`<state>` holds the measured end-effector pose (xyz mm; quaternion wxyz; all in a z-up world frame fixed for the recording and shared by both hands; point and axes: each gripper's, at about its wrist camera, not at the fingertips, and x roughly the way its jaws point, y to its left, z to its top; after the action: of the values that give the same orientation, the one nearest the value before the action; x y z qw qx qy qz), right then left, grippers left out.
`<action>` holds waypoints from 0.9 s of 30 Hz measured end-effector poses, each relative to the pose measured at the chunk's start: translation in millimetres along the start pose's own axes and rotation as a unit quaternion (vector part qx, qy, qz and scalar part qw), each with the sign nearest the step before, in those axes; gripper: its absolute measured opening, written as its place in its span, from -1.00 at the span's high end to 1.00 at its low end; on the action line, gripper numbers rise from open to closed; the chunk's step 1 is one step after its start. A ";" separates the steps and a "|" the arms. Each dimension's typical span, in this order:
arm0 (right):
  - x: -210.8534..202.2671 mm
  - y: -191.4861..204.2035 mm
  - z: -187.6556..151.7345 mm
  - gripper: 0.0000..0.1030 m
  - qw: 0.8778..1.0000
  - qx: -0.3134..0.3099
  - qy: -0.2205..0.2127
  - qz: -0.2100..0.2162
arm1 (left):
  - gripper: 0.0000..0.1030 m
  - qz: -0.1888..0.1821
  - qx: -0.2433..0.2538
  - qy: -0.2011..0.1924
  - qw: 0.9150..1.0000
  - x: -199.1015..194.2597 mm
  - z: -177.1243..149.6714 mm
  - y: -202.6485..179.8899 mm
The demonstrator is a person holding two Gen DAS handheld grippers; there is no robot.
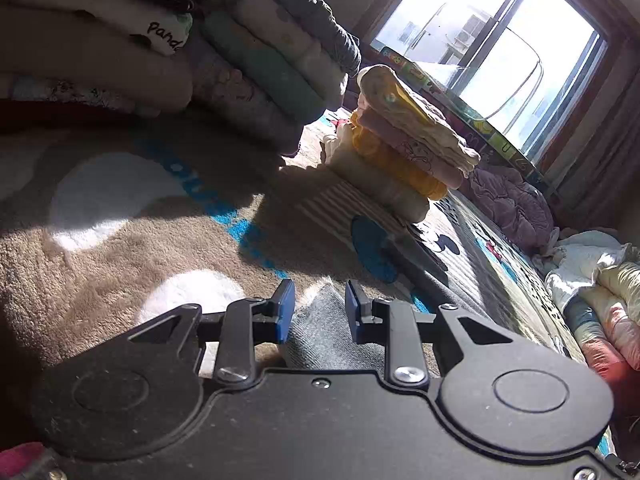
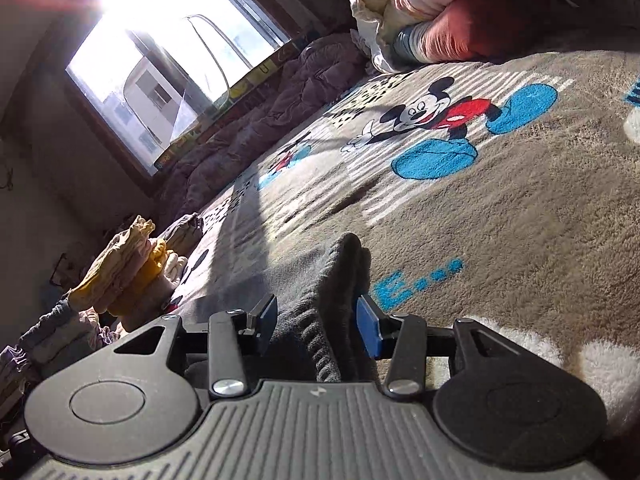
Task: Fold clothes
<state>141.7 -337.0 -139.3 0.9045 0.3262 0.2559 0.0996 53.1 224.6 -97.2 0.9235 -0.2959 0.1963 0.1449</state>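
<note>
Two grippers here, one grey garment [image 1: 320, 332] between them, lying on the fleecy blanket [image 1: 120, 248]. The left gripper [image 1: 319, 304] has its blue pads apart with the cloth's edge sitting in the gap, not pinched as far as I can see. The right gripper [image 2: 316, 316] stands wider, the garment's dark ribbed fold [image 2: 340, 280] bunched up between its pads, loose too. Beyond them: one small stack [image 1: 404, 152] of folded yellow and pink pieces, one big pile [image 1: 256, 80] behind it, one unfolded heap [image 1: 600, 288] off to the side, one purple quilt [image 1: 512, 200] under the window [image 1: 500, 40].
</note>
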 end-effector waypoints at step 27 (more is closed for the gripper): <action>91.2 6.2 29.6 0.30 0.978 -0.179 0.098 -0.049 | 0.10 -0.047 0.142 0.124 0.981 151.8 58.5 -117.8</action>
<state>234.7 -316.6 -152.3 0.9228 0.1346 0.3366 0.1308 248.2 190.7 -63.8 0.9303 -0.1869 0.3138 0.0339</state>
